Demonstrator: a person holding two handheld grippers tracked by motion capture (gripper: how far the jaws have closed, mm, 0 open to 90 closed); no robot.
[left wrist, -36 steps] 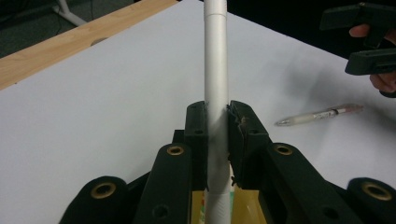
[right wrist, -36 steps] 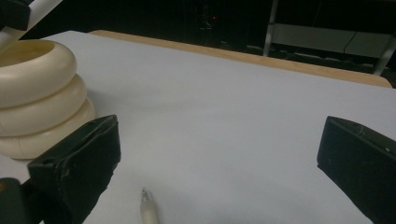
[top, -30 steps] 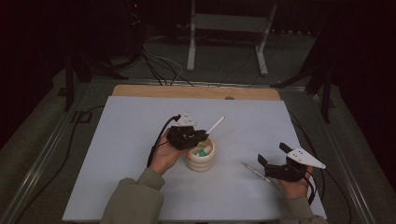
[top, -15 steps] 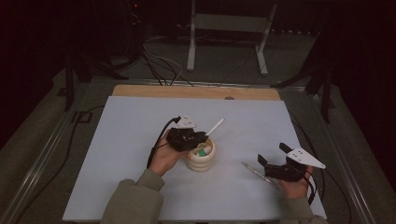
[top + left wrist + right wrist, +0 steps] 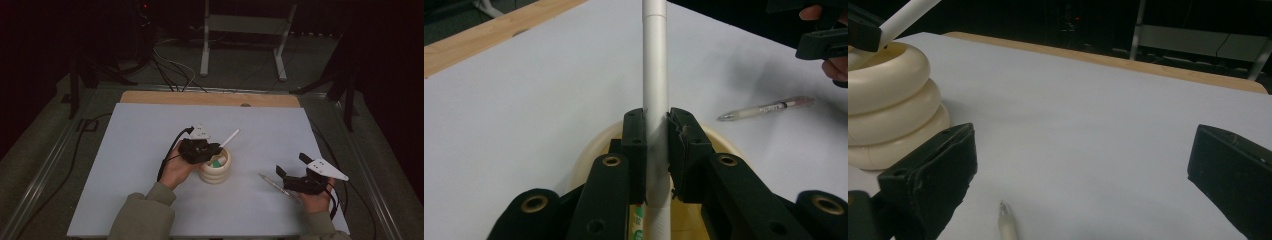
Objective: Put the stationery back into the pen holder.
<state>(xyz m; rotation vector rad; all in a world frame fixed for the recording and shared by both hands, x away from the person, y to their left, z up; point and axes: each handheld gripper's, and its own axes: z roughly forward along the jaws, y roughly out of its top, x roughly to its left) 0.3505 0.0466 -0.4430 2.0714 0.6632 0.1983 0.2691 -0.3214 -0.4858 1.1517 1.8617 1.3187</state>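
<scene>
Little is changed from the earlier frames: the left gripper (image 5: 214,148) is kept over the holder, the white pen is held at the same tilt, and the right gripper (image 5: 292,170) is kept where it was beside the lying pen.

A pale grey-white sheet (image 5: 125,165) is spread over the table, with a strip of bare wood (image 5: 150,97) left showing along the far edge. Beyond it a dark room is seen, with a white metal stand (image 5: 242,35) and loose cables (image 5: 170,67) on the floor.

The white pen (image 5: 655,75) is pinched between the pads of the left gripper, which are pressed against its barrel from both sides. Its lower end is set inside the cream ribbed holder (image 5: 215,172), near the middle of the sheet, where something green (image 5: 216,163) is also seen. The long axis of the white pen is tilted: in the high view it is pointed up and away toward the far right.

The jaws of the right gripper are spread wide, with nothing between them. A second pen (image 5: 272,183), clear with a darker end, is laid flat on the sheet just beside them, its long axis slanted from near right to far left, its tip pointed toward the holder.
</scene>
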